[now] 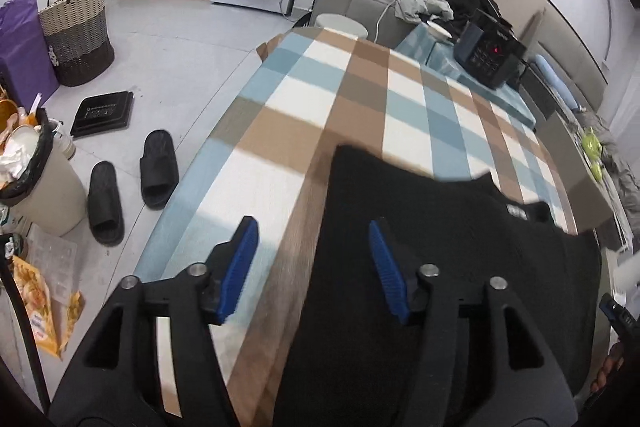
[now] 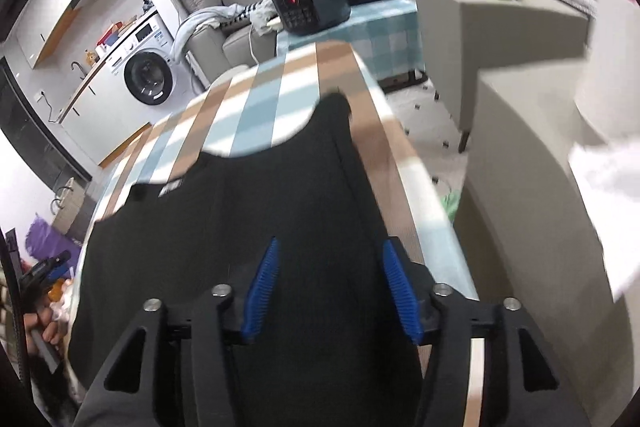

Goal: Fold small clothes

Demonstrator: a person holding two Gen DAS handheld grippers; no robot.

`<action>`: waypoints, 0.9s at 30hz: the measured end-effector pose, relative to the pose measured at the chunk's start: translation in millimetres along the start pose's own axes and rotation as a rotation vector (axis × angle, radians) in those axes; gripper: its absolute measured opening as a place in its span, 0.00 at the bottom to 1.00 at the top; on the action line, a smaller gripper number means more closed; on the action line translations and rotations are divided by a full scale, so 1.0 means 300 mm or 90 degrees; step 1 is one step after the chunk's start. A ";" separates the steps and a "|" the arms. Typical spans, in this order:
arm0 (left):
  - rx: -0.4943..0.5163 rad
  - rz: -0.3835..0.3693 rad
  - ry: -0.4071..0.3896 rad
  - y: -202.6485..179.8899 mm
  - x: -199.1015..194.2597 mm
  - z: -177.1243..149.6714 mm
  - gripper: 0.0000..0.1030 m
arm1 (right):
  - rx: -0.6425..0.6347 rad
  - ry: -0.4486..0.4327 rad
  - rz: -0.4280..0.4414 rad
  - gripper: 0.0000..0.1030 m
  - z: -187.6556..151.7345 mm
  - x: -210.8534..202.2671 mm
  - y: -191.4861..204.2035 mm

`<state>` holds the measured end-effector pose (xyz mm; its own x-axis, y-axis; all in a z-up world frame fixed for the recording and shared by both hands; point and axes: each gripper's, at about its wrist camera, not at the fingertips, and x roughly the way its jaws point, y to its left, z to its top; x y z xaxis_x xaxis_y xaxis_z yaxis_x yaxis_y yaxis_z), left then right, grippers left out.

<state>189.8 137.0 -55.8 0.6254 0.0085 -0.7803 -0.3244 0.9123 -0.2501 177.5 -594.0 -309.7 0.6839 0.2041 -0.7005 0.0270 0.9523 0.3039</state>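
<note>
on checked tablecloth (image 1: 360, 87), black top (image 1: 420, 247) lies flat, neckline far side. left gripper (image 1: 314, 267) wide, straddling its left edge; right gripper (image 2: 332, 283) wide above right side, empty. likely soft, light, floppy knit; pinch near hem corners.

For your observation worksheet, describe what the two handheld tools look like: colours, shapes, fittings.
Both match. The left tool and right tool each have matte black angular arms with triangular cut-outs, round silver pivot pins, and two bright blue ribbed finger pads. No cables, markings or sleeves show on them.
</note>
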 end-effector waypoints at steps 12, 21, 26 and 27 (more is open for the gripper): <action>0.068 0.000 0.001 -0.007 -0.291 -0.293 0.83 | 0.053 0.027 0.043 0.68 -0.304 -0.206 -0.105; 0.033 -0.013 0.045 0.075 -0.325 -0.460 0.98 | 0.062 0.057 0.091 0.68 -0.383 -0.195 -0.126; 0.011 -0.017 0.054 0.113 -0.331 -0.495 0.98 | -0.020 0.072 0.042 0.32 -0.360 -0.151 0.001; 0.007 -0.019 0.056 0.118 -0.327 -0.497 0.99 | -0.042 0.063 0.022 0.21 -0.359 -0.157 0.030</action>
<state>11.1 107.3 -73.5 0.5702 -0.0542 -0.8197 -0.2979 0.9163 -0.2678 67.0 -570.7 -343.4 0.6079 0.2553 -0.7518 -0.0458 0.9566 0.2878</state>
